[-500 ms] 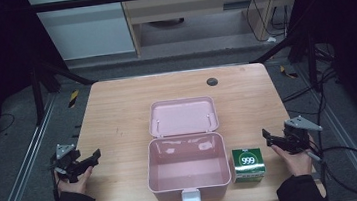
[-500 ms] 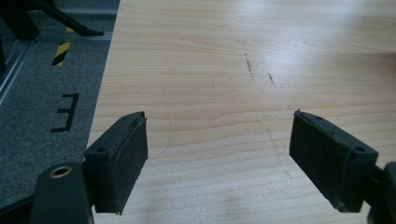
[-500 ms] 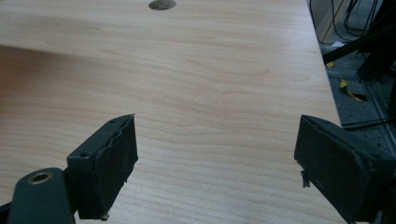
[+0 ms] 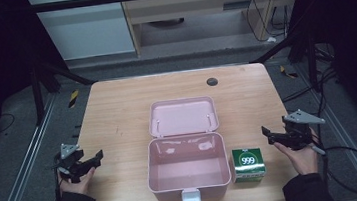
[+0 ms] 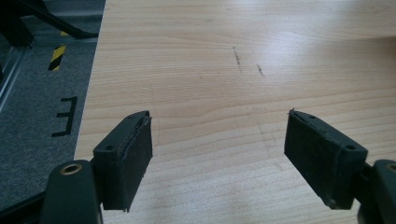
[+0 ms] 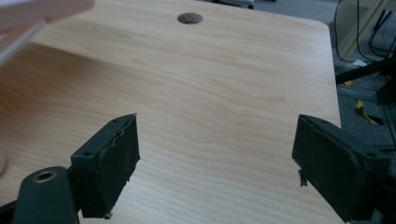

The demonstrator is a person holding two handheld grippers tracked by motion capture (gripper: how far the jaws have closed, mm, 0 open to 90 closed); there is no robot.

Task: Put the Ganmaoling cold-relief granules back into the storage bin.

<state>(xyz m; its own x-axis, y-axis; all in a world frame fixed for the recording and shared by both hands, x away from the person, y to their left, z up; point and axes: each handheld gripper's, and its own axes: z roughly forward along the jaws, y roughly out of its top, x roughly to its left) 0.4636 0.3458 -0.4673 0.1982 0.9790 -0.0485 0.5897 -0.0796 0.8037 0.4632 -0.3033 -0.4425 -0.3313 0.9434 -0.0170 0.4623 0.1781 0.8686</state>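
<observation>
Pink box point(image 4: 188, 172) set at the near middle of the surface point(image 4: 117, 112), lid point(image 4: 183, 116) thrown back flat behind it, cavity bare and ready to receive. Green carton point(image 4: 247, 164) marked 999 standing just beside the box's right wall, apart from both claws. Right claw point(image 4: 269, 136) held low near the carton, likely poised for the pick; jaws spread wide over bare wood, nothing between. Left claw point(image 4: 97, 158) parked well off at the left edge, jaws likewise apart and empty, probably kept clear until the box needs steadying.
</observation>
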